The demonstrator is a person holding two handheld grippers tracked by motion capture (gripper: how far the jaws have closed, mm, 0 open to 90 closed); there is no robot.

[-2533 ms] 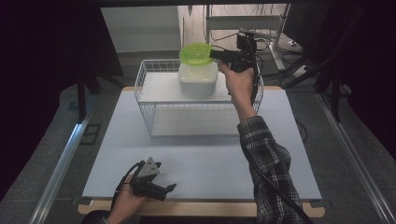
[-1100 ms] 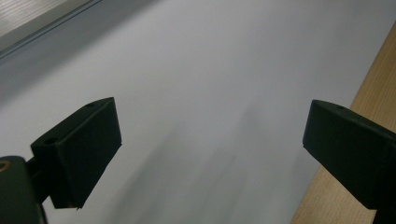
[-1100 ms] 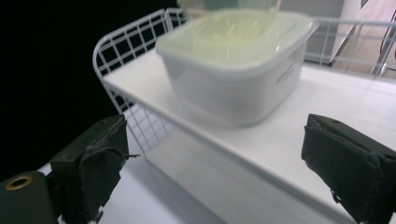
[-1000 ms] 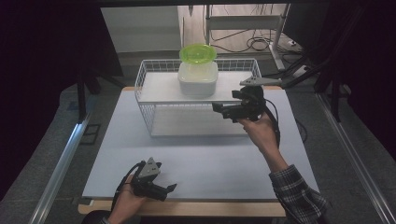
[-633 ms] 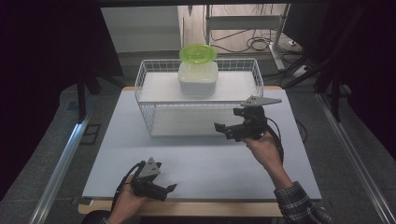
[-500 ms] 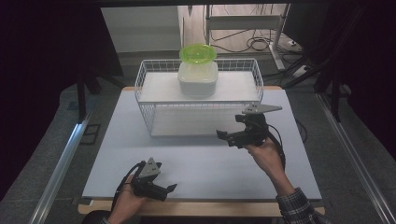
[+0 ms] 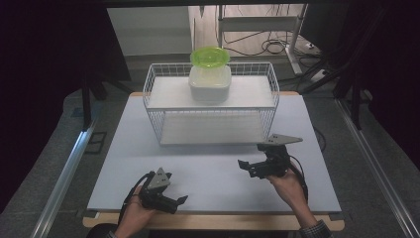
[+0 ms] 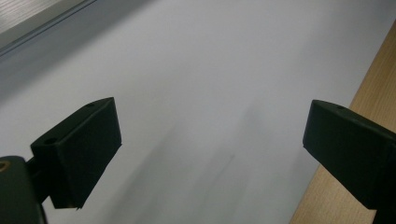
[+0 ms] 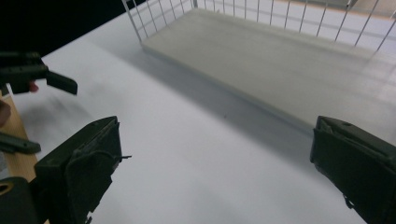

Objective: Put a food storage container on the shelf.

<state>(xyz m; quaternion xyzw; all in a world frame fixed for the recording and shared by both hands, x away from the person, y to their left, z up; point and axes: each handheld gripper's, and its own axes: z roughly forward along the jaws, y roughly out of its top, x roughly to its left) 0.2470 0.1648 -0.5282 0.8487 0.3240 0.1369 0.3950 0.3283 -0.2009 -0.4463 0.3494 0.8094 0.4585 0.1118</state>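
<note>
The left gripper (image 7: 174,191) sits low over the smooth pale mat (image 7: 208,168), its blocky black jaws spread wide and empty. The right gripper (image 7: 250,167) is likewise released, holding nothing. Behind, a white wire basket (image 7: 153,94) carries a translucent tub (image 7: 210,83) capped by a round green bowl (image 7: 210,56).
</note>
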